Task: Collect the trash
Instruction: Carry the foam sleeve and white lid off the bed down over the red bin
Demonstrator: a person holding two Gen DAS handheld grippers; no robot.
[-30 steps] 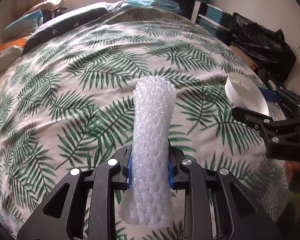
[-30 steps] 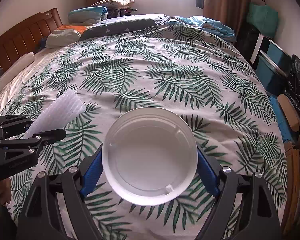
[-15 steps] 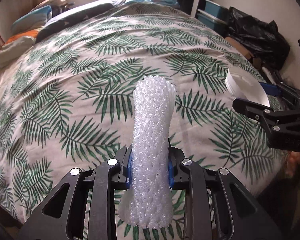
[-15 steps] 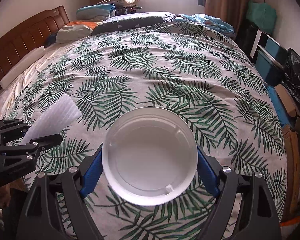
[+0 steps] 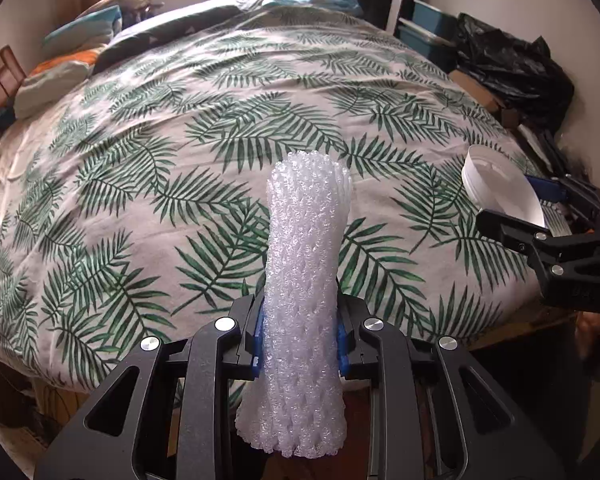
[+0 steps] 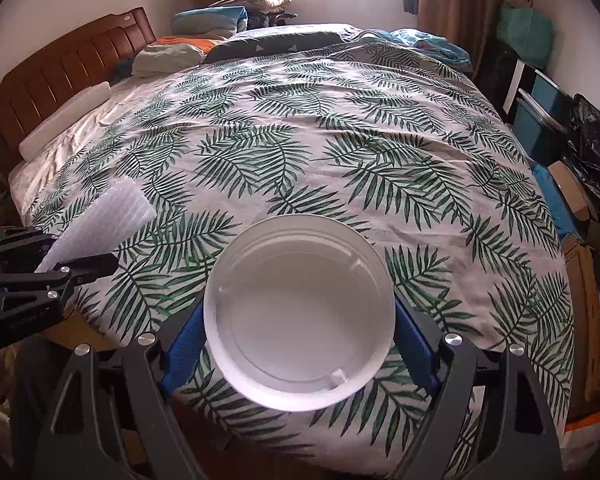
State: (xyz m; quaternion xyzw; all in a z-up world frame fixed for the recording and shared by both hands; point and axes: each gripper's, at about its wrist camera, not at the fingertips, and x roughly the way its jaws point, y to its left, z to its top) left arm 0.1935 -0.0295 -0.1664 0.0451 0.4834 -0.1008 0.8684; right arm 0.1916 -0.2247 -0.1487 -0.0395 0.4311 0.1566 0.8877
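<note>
My left gripper (image 5: 300,336) is shut on a white foam net sleeve (image 5: 304,280), which stands upright between the blue pads. The sleeve also shows at the left of the right wrist view (image 6: 104,220). My right gripper (image 6: 298,332) is shut on a round white plastic bowl (image 6: 298,312), its open side facing the camera. The bowl also shows at the right of the left wrist view (image 5: 500,196). Both grippers hang over the near edge of the bed (image 6: 340,140), above the palm-leaf cover.
Pillows (image 6: 168,56) and a wooden headboard (image 6: 60,80) lie at the far left. A black trash bag (image 5: 512,68), blue bins (image 6: 540,120) and cardboard boxes (image 6: 576,200) stand along the right side of the bed. Floor shows below the bed edge.
Both grippers have pulled back from over the bed toward its near edge, still holding the sleeve and the bowl. More of the bed and floor now shows.
</note>
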